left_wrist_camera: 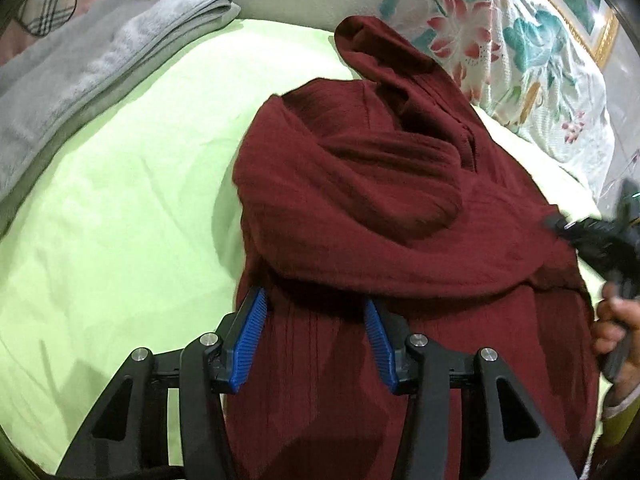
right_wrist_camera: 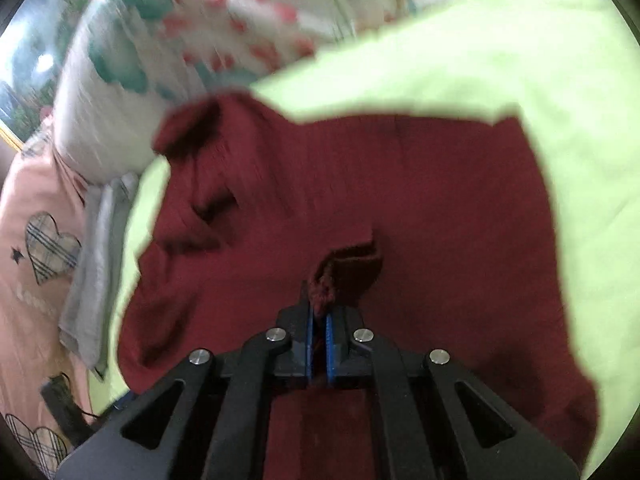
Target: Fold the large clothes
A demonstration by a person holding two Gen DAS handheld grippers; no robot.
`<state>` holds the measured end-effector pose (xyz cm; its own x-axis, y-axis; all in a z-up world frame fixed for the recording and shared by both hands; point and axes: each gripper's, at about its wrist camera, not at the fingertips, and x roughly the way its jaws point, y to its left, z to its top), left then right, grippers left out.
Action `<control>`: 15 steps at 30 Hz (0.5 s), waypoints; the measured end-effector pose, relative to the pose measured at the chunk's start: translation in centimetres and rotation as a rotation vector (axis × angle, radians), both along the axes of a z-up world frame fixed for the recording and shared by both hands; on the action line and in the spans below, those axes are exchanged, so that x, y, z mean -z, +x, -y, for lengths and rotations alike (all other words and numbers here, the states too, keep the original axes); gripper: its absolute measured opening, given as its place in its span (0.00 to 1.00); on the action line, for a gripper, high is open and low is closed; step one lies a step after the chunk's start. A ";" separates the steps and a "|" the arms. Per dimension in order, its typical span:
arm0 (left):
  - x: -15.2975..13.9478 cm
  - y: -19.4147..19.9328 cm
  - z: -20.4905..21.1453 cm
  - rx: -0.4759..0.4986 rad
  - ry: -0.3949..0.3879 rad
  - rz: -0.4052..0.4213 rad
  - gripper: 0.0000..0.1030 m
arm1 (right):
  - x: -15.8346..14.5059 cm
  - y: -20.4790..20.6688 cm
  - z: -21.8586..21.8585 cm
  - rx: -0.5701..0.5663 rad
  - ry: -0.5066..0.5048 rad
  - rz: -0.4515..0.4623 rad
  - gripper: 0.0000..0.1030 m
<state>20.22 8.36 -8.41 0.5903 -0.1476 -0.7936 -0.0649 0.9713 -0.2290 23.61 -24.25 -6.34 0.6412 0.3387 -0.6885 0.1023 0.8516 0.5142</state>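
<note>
Hand-held grippers are seen working a maroon garment [left_wrist_camera: 360,208] spread on a green bed sheet [left_wrist_camera: 120,200].

A bunched fold of the maroon cloth is pinched between the closed blue pads of the right hand-held gripper [right_wrist_camera: 319,320], while the left hand-held gripper [left_wrist_camera: 316,320] is held with jaws apart over the garment's near edge, nothing clamped. A grey towel [left_wrist_camera: 92,68] is seen at ten o'clock in the left wrist view, a floral pillow [left_wrist_camera: 520,52] at two o'clock.
</note>
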 end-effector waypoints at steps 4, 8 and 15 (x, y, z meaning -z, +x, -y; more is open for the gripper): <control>-0.4 2.7 0.5 -0.006 0.035 0.010 0.45 | -5.0 -2.7 3.5 0.109 0.009 0.155 0.04; -0.3 4.7 0.6 -0.032 0.047 0.003 0.41 | -3.9 -3.6 5.8 0.114 -0.001 0.106 0.05; 0.3 3.4 -1.7 -0.135 0.017 0.006 0.05 | 1.6 -3.9 5.5 0.112 0.007 -0.019 0.05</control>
<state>23.65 10.05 -8.70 0.6084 -0.0530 -0.7919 -0.1942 0.9575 -0.2133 19.74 -29.70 -7.92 0.6623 0.2703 -0.6988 0.2061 0.8309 0.5168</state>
